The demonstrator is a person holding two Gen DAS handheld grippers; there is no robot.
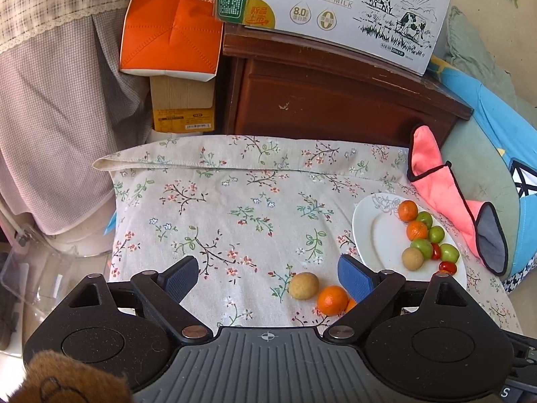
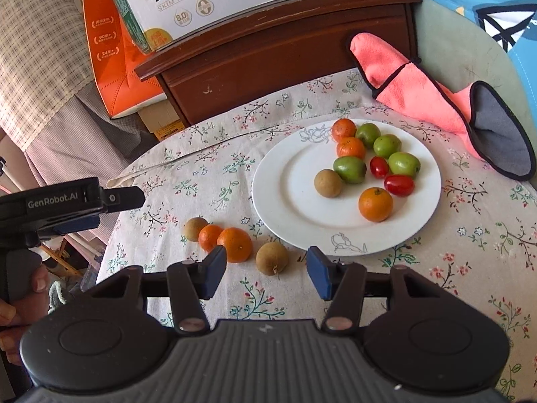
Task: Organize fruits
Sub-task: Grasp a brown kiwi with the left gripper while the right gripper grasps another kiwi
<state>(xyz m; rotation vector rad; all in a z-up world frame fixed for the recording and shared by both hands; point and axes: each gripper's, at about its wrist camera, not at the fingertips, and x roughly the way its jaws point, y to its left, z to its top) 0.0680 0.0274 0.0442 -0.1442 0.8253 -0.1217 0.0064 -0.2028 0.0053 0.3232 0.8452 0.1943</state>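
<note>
I am working over a table draped in a cream floral tablecloth (image 2: 208, 181), with a dark brown wooden cabinet (image 2: 285, 63) behind it. On the cabinet is sitting a white carton (image 1: 349, 10) reading "SKIM PURE MILK"; an orange box (image 1: 167, 23) is standing beside it. My left gripper (image 1: 268, 277), marked "GenRobot.AI", is hanging with jaws spread wide, empty. My right gripper (image 2: 265, 270) is hovering partly parted, gripping nothing, just short of a brown longan (image 2: 272, 258). Two small oranges (image 2: 235, 244) and another longan are lying near it on the cloth. The white round plate (image 2: 292, 201) is carrying oranges, green fruits and red cherry tomatoes.
</note>
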